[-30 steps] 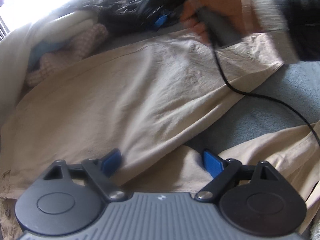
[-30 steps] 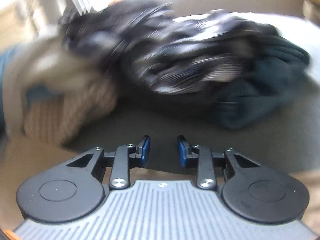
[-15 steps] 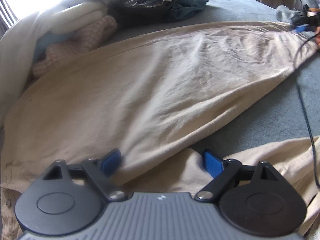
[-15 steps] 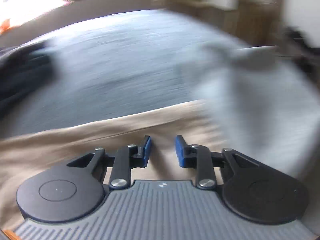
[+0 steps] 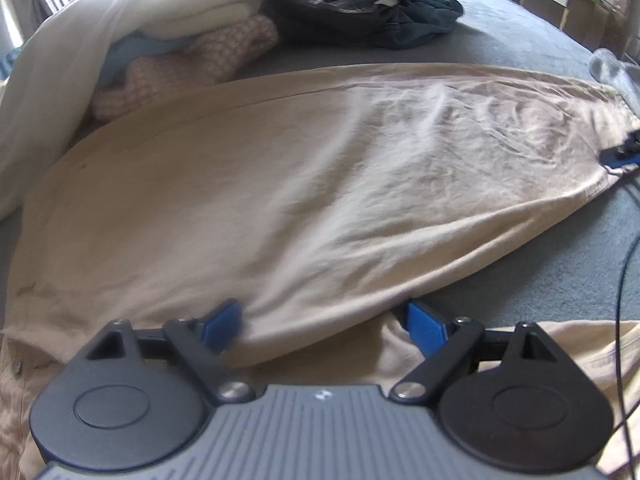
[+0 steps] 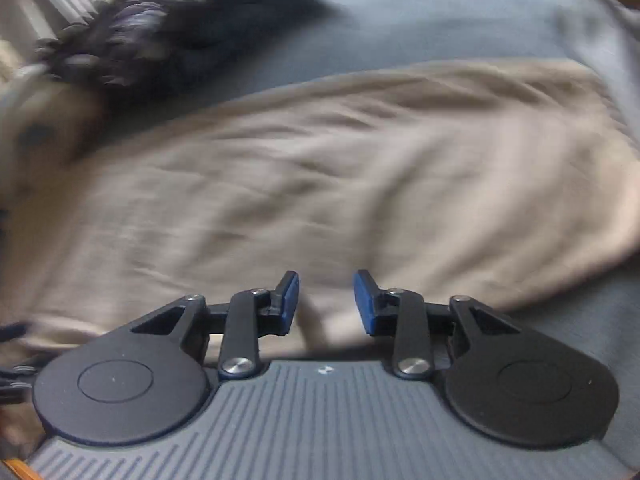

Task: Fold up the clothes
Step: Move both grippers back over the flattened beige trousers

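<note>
The left claw (image 5: 324,322) stands wide apart over the near fold of the beige trousers (image 5: 320,184), pads pinching nothing. The right claw (image 6: 326,300), narrowly parted and empty, hovers above the trouser leg's far end. The trousers lie spread across the grey bed (image 5: 520,40), beside piled clothes (image 5: 352,4).

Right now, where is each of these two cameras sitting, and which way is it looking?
Left wrist view: sits on the left tool, looking down along its wide-open blue fingers over beige trousers on a grey bed, toward a clothes pile; the right tool's tip peeks in at right.
Right wrist view: sits on the right tool, fingers narrowly apart, over the same trousers, blurred.
Shared: trousers, bed, dark clothes pile.
</note>
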Tool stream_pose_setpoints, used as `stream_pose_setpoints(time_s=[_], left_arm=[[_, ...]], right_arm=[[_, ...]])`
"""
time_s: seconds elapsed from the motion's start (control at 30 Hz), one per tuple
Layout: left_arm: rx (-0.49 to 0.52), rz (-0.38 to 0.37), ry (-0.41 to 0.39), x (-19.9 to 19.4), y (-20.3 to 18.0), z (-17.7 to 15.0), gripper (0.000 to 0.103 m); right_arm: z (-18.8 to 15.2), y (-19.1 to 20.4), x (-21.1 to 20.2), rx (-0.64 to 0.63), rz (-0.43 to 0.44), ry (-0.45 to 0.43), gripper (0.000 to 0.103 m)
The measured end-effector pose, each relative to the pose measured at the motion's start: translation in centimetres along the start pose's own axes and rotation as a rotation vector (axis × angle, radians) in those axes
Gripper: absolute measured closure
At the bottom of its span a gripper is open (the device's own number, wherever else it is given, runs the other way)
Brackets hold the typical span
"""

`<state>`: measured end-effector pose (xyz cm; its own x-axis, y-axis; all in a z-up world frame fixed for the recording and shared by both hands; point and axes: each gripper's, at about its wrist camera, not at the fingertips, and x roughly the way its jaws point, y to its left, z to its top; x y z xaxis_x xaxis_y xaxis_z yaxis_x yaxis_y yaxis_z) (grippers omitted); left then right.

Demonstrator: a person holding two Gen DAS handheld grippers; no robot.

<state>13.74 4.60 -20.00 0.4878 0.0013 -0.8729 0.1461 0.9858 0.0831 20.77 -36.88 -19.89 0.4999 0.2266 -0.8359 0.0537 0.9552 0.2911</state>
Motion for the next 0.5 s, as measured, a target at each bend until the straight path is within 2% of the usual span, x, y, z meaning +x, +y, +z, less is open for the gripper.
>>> stream_pose_setpoints(time_s=[0.03, 0.13, 0.17, 0.23, 0.33, 0.5], left_arm=[[-0.02, -0.001, -0.002, -0.6, 0.5, -0.1, 0.014], [-0.089, -0.006, -0.005, -2.2, 2.4, -0.6, 0.014], [-0.111, -0.006, -0.002, -2.7, 3.1, -0.8, 0.014], [-0.148, -0.01, -0.007, -3.9, 4.4, -1.4, 0.014], [-0.202, -0.007, -0.014, -6.0, 6.2, -2.7, 0.014], [-0.296, 0.018, -0.011, -9.4, 9.7, -5.3, 0.014]], right_arm=[[-0.1, -1.3, -0.8, 0.069, -0.023, -0.028, 0.077], [-0.3, -3.7, -3.6, 0.209, -0.213, -0.073, 0.073], [-0.6, -4.5, -4.5, 0.254, -0.218, -0.072, 0.073], [-1.5, -5.6, -6.5, 0.339, -0.198, -0.078, 0.072], [-3.4, -5.7, -10.0, 0.417, -0.137, -0.135, 0.069], [-6.6, -4.7, -13.7, 0.533, 0.0, -0.205, 0.063]])
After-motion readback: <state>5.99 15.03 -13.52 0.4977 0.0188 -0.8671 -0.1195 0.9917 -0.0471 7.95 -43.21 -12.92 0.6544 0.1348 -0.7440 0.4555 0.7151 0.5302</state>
